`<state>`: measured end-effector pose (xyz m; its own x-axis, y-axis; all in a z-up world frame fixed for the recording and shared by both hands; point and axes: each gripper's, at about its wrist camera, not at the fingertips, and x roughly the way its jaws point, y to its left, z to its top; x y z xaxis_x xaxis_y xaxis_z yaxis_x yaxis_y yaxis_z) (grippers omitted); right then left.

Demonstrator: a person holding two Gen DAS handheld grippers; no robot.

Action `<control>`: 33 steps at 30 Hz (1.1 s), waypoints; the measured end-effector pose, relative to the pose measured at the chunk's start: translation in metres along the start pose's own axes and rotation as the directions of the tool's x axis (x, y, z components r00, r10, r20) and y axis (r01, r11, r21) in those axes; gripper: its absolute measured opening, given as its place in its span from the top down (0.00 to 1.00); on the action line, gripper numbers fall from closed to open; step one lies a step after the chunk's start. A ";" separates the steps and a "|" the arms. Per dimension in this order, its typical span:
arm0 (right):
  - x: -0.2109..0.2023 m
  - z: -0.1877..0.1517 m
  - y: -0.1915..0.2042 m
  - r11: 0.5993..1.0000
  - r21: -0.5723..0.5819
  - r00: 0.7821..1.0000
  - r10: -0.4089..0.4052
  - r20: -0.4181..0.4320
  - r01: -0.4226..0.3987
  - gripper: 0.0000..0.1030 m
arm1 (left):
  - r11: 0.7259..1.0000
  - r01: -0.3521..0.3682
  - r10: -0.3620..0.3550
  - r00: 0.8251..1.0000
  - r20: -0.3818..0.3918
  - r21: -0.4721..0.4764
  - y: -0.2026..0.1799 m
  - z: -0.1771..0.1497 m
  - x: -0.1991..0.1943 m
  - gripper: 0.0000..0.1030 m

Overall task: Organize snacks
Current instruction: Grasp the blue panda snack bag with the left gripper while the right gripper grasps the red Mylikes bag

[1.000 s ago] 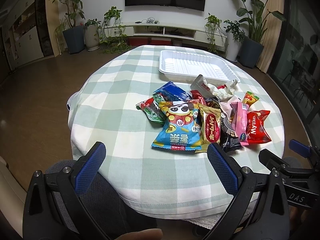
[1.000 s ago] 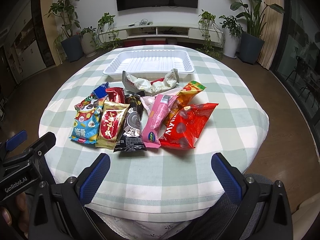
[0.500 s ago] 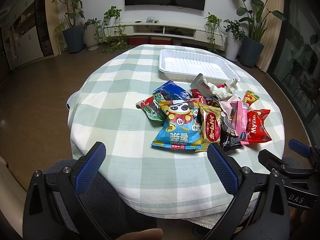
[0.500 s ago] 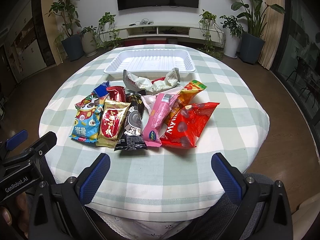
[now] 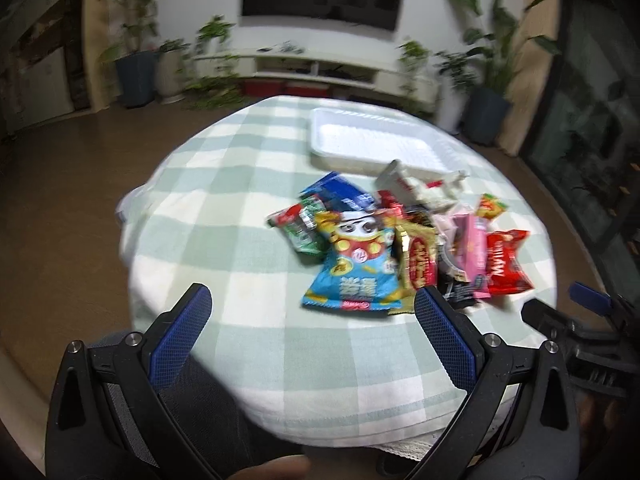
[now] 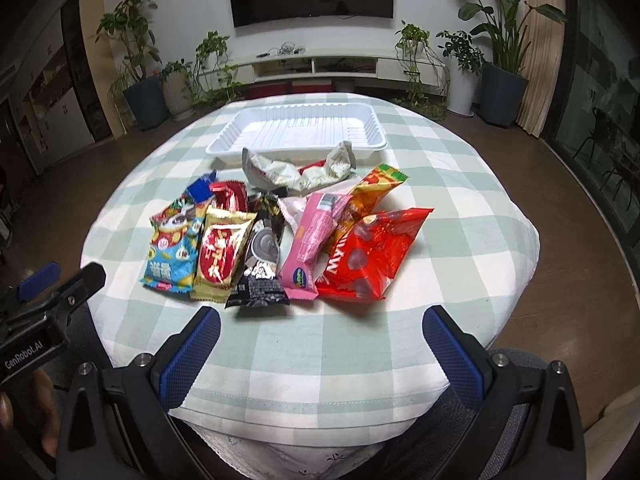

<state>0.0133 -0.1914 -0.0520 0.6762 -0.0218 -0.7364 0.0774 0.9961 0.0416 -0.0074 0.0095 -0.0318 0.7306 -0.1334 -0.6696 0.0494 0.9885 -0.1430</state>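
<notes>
Step in hand: approach, nothing yet sorted. Left gripper (image 5: 310,318) and right gripper (image 6: 320,338) both gape wide, empty, poised at the near edge of the bench (image 6: 460,240). One white tray (image 6: 298,130) at the far side, empty. Snack packets (image 6: 280,232) heaped just before it: about ten, overlaps hide some. Next: pick an outer packet, likely the red bag (image 6: 372,252), and carry it trayward.

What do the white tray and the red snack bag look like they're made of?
The white tray looks like thin moulded plastic, matte to slightly glossy, with ribbed walls and a rolled rim. The red snack bag appears to be glossy plastic film: it crinkles, catches highlights and has crimped ends.
</notes>
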 end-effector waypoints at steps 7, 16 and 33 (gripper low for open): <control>-0.008 0.005 -0.019 0.995 0.061 0.995 0.076 0.069 -0.080 0.00 | 0.996 0.040 -0.053 0.984 -0.168 -0.083 0.017 -0.014 0.017 0.00; 0.008 0.003 -0.030 0.991 0.078 0.994 0.107 0.039 -0.109 0.01 | 1.000 -0.007 0.006 0.982 -0.187 -0.003 -0.008 0.027 0.053 0.00; 0.029 -0.001 -0.049 0.981 0.131 0.989 0.145 0.002 -0.144 0.02 | 0.991 -0.072 0.104 0.945 -0.311 0.115 -0.030 0.044 0.134 0.18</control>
<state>0.0282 -0.2403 -0.0759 0.6819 0.1226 -0.7211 0.0742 0.9691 0.2350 0.1192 -0.0346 -0.0853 0.4838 -0.0451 -0.8740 0.0751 0.9971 -0.0099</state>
